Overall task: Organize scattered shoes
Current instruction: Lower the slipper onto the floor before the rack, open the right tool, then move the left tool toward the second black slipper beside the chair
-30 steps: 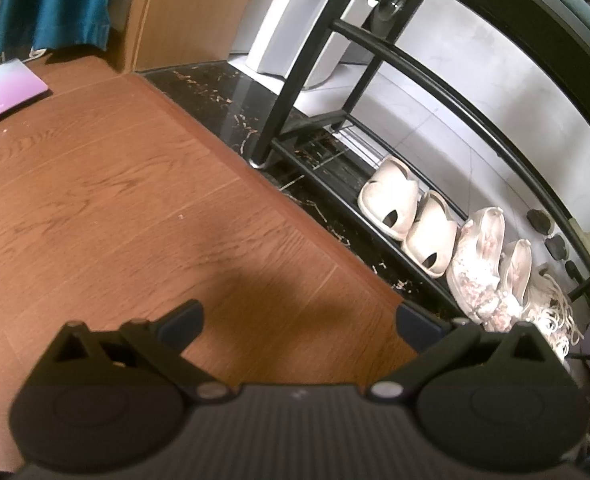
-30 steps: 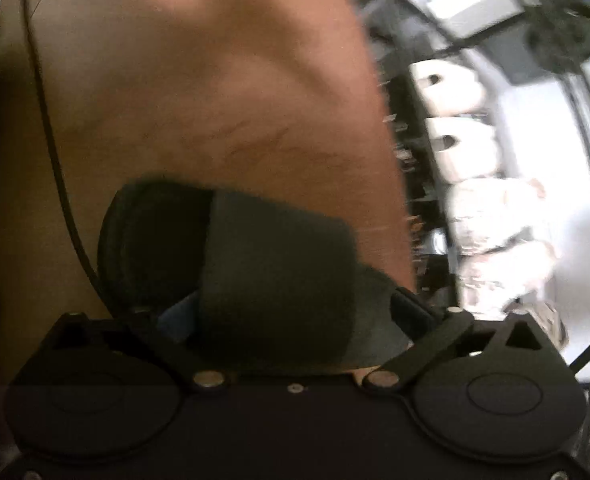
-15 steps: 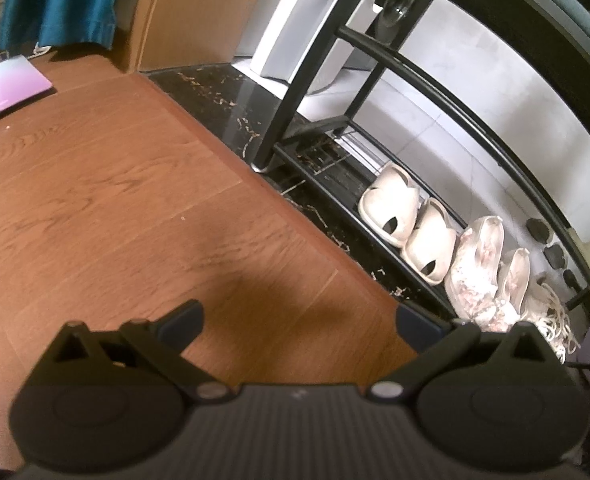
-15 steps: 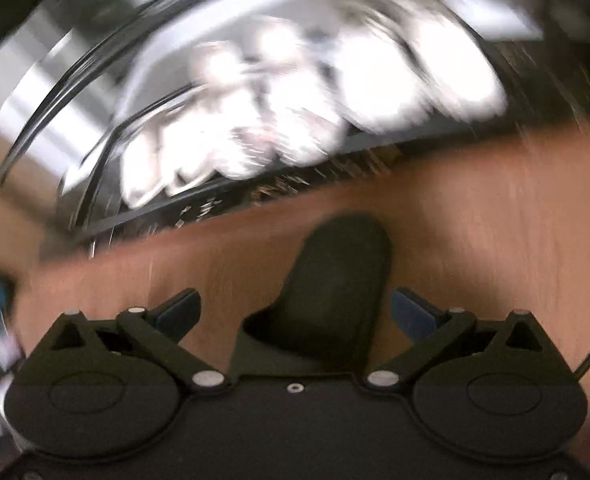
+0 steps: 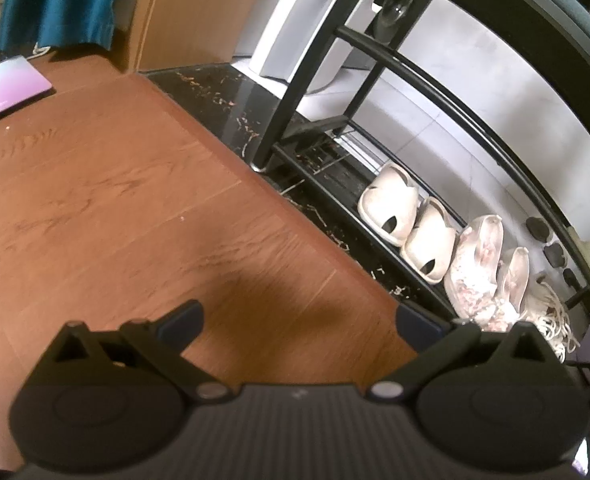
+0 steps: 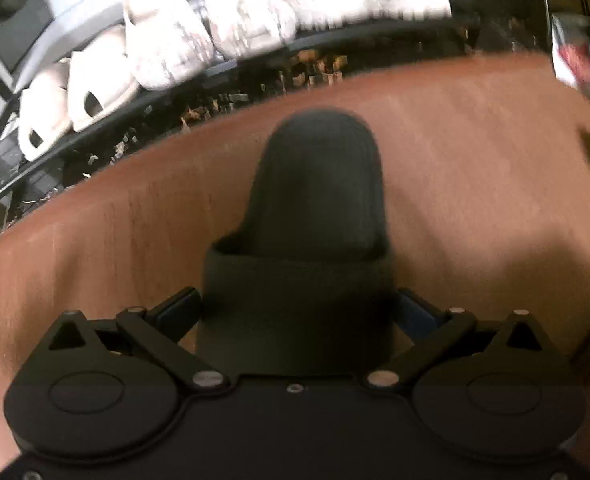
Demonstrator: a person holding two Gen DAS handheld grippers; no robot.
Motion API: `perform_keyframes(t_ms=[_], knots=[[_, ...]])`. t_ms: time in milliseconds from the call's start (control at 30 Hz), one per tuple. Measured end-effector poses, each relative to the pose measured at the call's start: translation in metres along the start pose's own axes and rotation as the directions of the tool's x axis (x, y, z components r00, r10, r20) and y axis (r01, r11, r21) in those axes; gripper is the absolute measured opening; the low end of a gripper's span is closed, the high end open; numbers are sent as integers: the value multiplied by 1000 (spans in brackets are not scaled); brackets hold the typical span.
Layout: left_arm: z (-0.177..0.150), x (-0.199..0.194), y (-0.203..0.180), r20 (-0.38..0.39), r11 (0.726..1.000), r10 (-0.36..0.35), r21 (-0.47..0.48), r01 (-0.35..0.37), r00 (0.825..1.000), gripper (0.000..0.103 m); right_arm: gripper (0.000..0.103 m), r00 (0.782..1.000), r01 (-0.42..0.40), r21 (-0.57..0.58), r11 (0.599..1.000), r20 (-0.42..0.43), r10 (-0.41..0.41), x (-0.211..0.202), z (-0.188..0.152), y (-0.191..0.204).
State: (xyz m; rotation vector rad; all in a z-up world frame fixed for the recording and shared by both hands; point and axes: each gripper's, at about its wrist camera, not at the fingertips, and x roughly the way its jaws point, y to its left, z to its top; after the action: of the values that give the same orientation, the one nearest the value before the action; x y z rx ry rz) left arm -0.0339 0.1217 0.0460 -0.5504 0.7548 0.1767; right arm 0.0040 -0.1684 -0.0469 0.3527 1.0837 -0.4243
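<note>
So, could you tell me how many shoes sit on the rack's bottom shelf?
5: two cream slides side by side, two floral shoes beside them, one laced shoe partly hidden; more may follow.

warm dim light, fisheye-bent edges, heavy motion blur in right wrist view

Both rigs look basically identical: the matte black plastic left gripper (image 5: 297,318) and the matte black plastic right gripper (image 6: 297,306) each have two round disc housings, triangle cutouts, angled linkage bars with silver screws and dark blue finger pads. The left's body is ribbed, the right's smooth with a small centre screw.
</note>
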Motion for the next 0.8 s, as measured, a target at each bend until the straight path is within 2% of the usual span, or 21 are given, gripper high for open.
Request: perform_keyframes(t_ms=[67,167,267,300,433,533,667,800], knots=[[0,2,0,-5,1000,1,3,-1,1000,102,103,1000,1,-103,995,29,2,3,1,7],[0,3,1,-9,1000,3,-3,-3,1000,102,103,998,-48,-221,974,22,55,6,7,4],[1,2,3,-11,1000,4,-12,-4,1000,102,103,993,-117,-232,966,-30,114,12,18,-10],[1,3,3,-11,1000,4,-12,-4,1000,102,103,992,-126,-271,954,-38,121,12,20,-11],[1,2,2,-9,1000,4,-4,-4,1000,102,103,993,-115,-334,935,-35,109,6,18,-6],[0,1,3,-6,1000,3,-5,-3,1000,102,103,995,-96,-298,950,-9,98,-3,21,-7],[0,1,3,-6,1000,1,-7,-1,1000,102,103,979,-177,-192,965,68,193,-43,34,-20],[-1,-1,3,4,1000,3,-2,-3,1000,102,103,950,-277,-46,960,136,281,-77,43,-48]])
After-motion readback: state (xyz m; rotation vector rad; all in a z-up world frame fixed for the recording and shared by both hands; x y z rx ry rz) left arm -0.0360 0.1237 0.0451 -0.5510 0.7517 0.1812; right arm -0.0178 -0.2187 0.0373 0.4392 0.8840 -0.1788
